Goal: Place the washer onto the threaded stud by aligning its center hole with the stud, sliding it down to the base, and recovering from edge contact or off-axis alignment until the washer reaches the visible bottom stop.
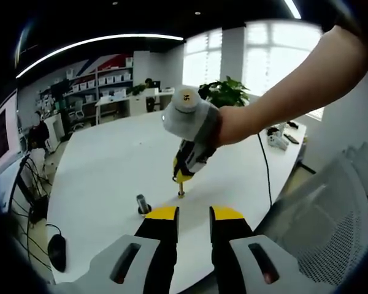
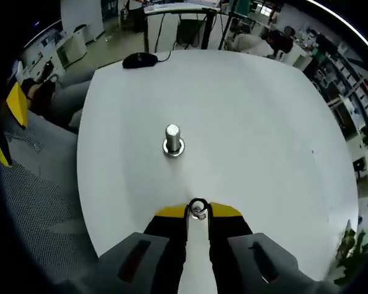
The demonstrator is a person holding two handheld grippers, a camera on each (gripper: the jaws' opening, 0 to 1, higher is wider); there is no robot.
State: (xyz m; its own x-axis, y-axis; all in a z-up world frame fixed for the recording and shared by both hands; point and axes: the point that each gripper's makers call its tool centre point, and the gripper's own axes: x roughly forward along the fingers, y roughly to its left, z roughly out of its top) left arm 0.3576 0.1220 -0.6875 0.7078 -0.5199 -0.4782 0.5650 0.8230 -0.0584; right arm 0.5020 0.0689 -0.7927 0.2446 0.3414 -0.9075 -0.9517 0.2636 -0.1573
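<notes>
A short threaded stud (image 2: 173, 139) stands upright on the white table (image 2: 245, 122), with a ring-shaped collar at its base. In the left gripper view the stud (image 1: 142, 204) is small, just beyond my left jaws. My right gripper (image 2: 198, 211) is shut on a small metal washer (image 2: 198, 207), held on edge at the jaw tips, short of the stud and slightly to its right. A gloved hand (image 1: 193, 122) holds that right gripper (image 1: 183, 176) pointing down at the table, washer (image 1: 181, 191) at its tip, apart from the stud. My left gripper (image 1: 194, 214) is open, with nothing between its jaws.
A black mouse (image 2: 140, 59) lies with its cable at the table's far edge, near the left corner as mouse (image 1: 56, 252). A grey mesh chair (image 1: 331, 226) stands close on the right. A black cable (image 1: 265, 165) runs across the table towards small devices (image 1: 279, 138).
</notes>
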